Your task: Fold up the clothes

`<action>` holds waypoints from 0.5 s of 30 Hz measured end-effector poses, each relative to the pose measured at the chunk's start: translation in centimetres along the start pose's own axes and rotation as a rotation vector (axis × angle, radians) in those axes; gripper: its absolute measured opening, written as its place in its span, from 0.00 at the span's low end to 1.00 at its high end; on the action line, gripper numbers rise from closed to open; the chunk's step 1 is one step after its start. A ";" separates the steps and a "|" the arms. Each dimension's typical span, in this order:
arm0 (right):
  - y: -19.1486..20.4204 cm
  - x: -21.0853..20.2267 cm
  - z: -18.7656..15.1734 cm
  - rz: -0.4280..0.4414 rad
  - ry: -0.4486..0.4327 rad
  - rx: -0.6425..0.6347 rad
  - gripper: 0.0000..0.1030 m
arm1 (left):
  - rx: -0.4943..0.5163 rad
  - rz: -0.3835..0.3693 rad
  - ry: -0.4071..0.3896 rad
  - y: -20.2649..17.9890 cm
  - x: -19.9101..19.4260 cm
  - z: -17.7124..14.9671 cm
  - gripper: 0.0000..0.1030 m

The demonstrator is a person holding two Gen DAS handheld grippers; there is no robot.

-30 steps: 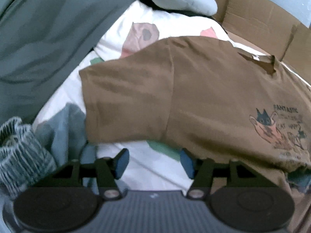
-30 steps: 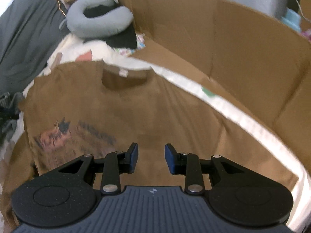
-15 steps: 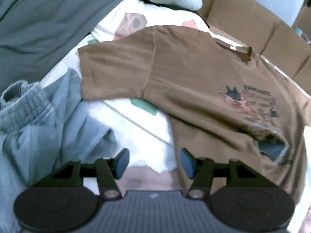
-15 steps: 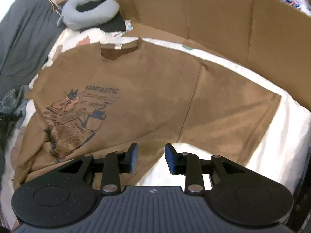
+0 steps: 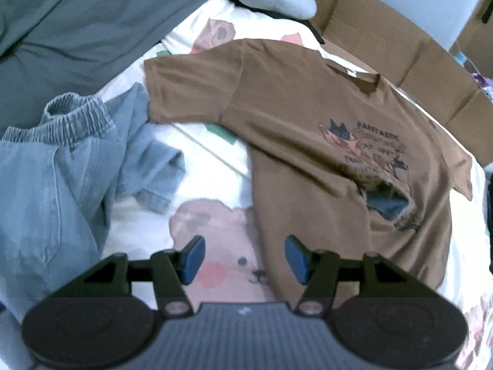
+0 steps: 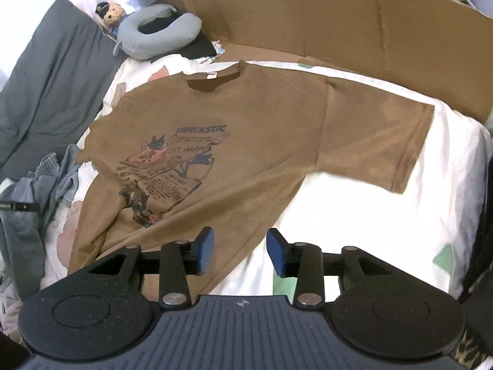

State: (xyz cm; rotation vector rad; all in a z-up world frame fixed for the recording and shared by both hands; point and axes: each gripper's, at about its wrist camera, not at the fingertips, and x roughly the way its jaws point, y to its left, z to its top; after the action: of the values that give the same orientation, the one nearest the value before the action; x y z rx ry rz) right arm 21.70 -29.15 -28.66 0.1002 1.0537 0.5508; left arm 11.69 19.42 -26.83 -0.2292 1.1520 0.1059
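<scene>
With the brown T-shirt (image 6: pixel 246 141) as the reference, the grey-blue trousers (image 5: pixel 55 166) lie crumpled just beside its left sleeve, apparently queued for a later fold. The T-shirt lies print-up on the bed (image 6: pixel 400 215), sleeves spread, likely flattened so the fold lines are accessible. The left gripper (image 5: pixel 243 259) hangs open and empty above its left hem edge; the right gripper (image 6: pixel 240 249), jaws opening with nothing between them, hangs above its right hem edge. A grey neck pillow (image 6: pixel 160 37) rests beyond the collar. Cardboard panels (image 6: pixel 354 24) wall the far and right sides; no container holds clothing.
</scene>
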 end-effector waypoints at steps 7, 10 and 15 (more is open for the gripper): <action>-1.1 -2.8 -1.4 -0.036 0.030 -0.093 0.43 | 0.023 0.027 0.041 -0.8 -0.5 -2.9 0.62; -1.8 -3.8 -1.8 -0.049 0.041 -0.129 0.43 | 0.010 0.027 0.051 -1.1 -0.5 -3.6 0.62; -3.2 -5.0 -3.1 -0.037 0.024 -0.110 0.44 | 0.005 -0.021 0.068 -1.8 0.3 -4.6 0.64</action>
State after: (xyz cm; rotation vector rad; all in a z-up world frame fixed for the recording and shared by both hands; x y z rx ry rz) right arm 18.43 -34.83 -27.26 -0.0223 1.0441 0.5768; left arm 8.11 16.61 -28.66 -0.2419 1.2172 0.0766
